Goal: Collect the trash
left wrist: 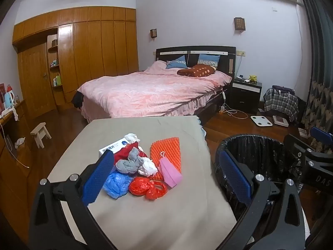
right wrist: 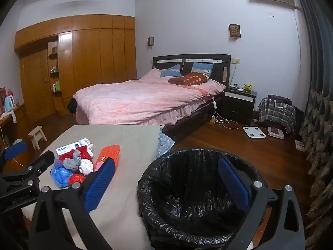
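Observation:
A heap of trash lies on the grey-covered table [left wrist: 145, 208]: a blue plastic bag [left wrist: 117, 182], a red plastic bag [left wrist: 147, 188], a pink mask [left wrist: 169, 170], an orange foam net [left wrist: 166, 152], grey and white wads [left wrist: 130, 163], and a white box [left wrist: 113, 145]. To the table's right stands a bin lined with a black bag [right wrist: 187, 198], with nothing showing inside. My left gripper [left wrist: 166, 177] hangs open just before the heap, nothing between its blue pads. My right gripper [right wrist: 166, 183] hovers open over the bin's near rim, also holding nothing. The heap [right wrist: 79, 162] sits to its left.
A pink-covered bed [left wrist: 154, 91] stands behind the table, a wooden wardrobe [left wrist: 83, 52] at the back left. A small wooden stool [left wrist: 40, 133] sits left of the table. A nightstand [right wrist: 239, 104], a white scale [right wrist: 254, 132] and cables lie on the wooden floor to the right.

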`<state>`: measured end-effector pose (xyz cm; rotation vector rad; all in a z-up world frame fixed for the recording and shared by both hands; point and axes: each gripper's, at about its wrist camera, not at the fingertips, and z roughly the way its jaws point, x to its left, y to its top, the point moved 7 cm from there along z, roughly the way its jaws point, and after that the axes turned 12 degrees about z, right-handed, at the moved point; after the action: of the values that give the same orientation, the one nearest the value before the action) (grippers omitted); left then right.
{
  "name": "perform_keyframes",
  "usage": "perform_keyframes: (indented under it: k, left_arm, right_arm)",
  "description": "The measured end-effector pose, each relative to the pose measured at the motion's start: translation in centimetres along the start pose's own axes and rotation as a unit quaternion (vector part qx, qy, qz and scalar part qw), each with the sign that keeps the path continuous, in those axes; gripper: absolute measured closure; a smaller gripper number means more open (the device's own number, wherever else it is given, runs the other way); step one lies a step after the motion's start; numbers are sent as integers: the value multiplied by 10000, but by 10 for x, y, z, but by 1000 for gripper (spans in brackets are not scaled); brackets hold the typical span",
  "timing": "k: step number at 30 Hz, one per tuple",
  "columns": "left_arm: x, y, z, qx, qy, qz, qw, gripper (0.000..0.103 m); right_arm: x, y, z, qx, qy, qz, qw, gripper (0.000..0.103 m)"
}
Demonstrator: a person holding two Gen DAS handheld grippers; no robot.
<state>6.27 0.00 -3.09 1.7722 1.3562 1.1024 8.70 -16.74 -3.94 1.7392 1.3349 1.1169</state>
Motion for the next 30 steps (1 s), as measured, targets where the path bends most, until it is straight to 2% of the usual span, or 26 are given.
perform_keyframes:
  k: [30]
  left_arm:
    - [0, 0, 0, -7, 29, 57, 10000, 5]
  right_arm:
    - [1, -2, 1, 13, -12, -17, 10000, 6]
